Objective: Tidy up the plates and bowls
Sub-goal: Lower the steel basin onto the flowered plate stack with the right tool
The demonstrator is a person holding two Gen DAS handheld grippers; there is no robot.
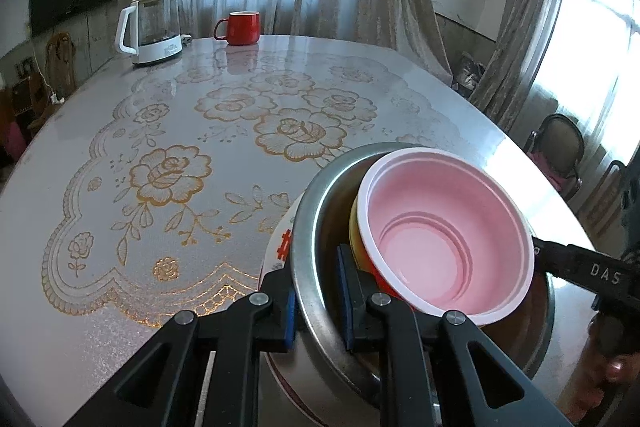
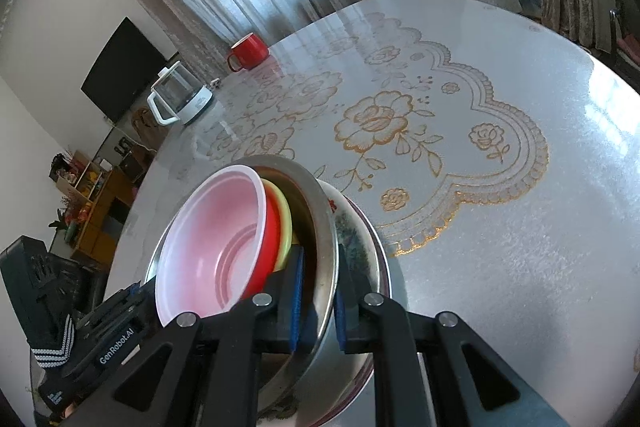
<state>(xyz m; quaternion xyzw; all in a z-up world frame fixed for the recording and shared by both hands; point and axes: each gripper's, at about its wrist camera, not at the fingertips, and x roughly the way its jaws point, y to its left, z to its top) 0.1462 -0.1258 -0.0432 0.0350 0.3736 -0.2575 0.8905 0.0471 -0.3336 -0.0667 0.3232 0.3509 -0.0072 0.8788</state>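
Left wrist view: the left gripper (image 1: pixel 318 301) is clamped on the steel bowl's (image 1: pixel 306 223) rim, the right gripper (image 2: pixel 320 301) on its opposite side; nested plastic bowls (image 1: pixel 436 223) sit inside, near the table's (image 1: pixel 160 147) edge.

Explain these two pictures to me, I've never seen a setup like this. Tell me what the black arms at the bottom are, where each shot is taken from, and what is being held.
There is no robot here. A person carries a two-finger tool in each hand, with a wide-angle camera on each looking along its fingers.

One picture comes from the left hand-held gripper, the other from the right hand-held gripper. Each is shut on the rim of the same metal bowl, from opposite sides.

Inside it nest a yellow bowl, a red bowl and a pink bowl. Under it is a patterned plate.

All this is on a table with a flowered cover. At the far edge stand a kettle and a red mug.
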